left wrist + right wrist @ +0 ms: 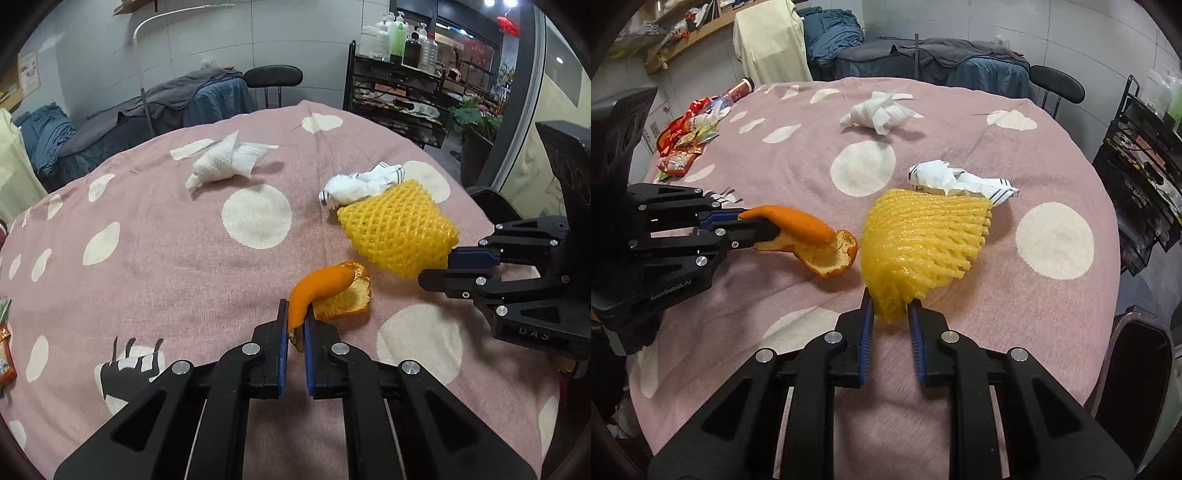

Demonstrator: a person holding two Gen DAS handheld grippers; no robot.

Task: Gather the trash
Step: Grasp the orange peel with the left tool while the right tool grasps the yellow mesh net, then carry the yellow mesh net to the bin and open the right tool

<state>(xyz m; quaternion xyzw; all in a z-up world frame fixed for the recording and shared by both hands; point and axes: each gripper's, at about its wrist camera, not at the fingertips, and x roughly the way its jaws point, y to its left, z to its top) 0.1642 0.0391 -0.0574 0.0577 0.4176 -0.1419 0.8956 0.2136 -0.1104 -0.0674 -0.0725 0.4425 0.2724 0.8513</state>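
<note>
Left tongs [295, 325] I had pinching the orange peel [325, 291], its far end near the pink dotted desk [147, 236] | right tongs [891, 308] pinched the yellow foam net [923, 240] at its near corner | crumpled white paper [360, 184] touched the net's far edge | tissue wad [229, 158] lay well apart, farther back

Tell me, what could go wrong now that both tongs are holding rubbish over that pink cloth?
The left tongs pinch only the thin tip of the orange peel, so the heavier curled part may slip out. The right tongs grip one corner of the yellow foam net, which is soft and could pull free. The net also lies against the crumpled white wrapper and may drag it.
</note>
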